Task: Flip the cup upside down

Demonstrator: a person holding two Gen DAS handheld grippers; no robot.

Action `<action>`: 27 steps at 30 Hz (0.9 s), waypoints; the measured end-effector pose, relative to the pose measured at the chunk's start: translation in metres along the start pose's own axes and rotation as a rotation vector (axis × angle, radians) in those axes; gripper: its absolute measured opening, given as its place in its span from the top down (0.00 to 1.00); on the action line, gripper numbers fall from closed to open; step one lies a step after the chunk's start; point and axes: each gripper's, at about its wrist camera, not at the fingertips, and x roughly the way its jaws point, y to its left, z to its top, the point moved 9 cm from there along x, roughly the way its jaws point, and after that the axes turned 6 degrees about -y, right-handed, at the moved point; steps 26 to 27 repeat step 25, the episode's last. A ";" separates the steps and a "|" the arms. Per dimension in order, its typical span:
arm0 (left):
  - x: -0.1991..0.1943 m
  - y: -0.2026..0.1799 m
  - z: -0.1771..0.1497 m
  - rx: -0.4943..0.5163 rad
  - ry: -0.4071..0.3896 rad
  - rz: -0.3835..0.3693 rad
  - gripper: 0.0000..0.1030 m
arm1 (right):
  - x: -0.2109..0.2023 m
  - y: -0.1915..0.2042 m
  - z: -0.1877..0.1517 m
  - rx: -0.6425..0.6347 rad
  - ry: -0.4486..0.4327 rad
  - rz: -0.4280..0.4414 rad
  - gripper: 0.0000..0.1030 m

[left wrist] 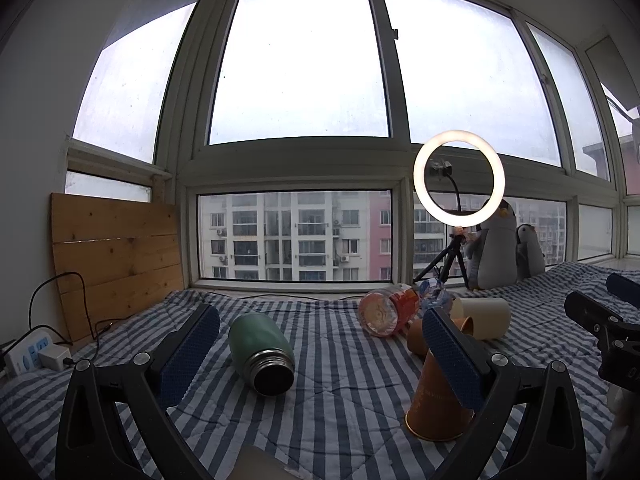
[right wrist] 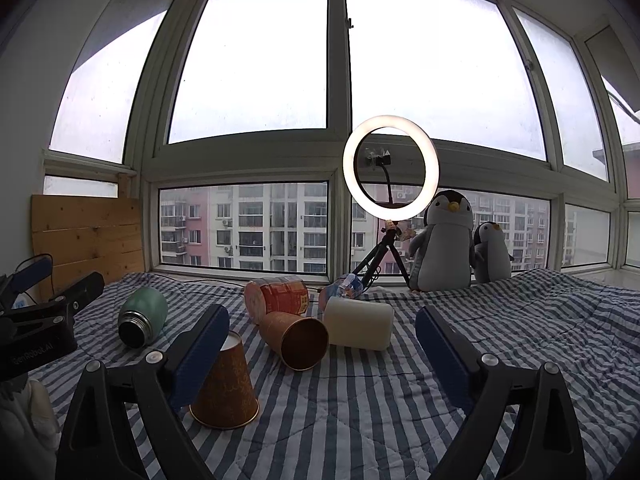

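Note:
An orange paper cup [right wrist: 226,390] stands upside down on the striped blanket [right wrist: 360,420], partly behind my right gripper's left finger; it shows in the left wrist view [left wrist: 434,404] behind the left gripper's right finger. A second orange cup [right wrist: 294,336] lies on its side, mouth toward me, also seen from the left [left wrist: 420,336]. A cream cup [right wrist: 358,322] lies on its side beside it. A green flask [left wrist: 260,350] lies on its side between the left fingers' line of sight. My left gripper [left wrist: 320,354] is open and empty. My right gripper [right wrist: 322,348] is open and empty.
A clear jar with an orange label [right wrist: 278,294] and a crumpled bottle [right wrist: 344,286] lie behind the cups. A lit ring light on a tripod [right wrist: 390,168] and two plush penguins [right wrist: 444,240] stand at the window. A power strip [left wrist: 30,354] lies far left.

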 end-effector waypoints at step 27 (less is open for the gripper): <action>0.000 -0.001 0.000 0.010 -0.005 -0.001 0.00 | 0.000 0.001 0.002 0.002 0.000 -0.001 0.10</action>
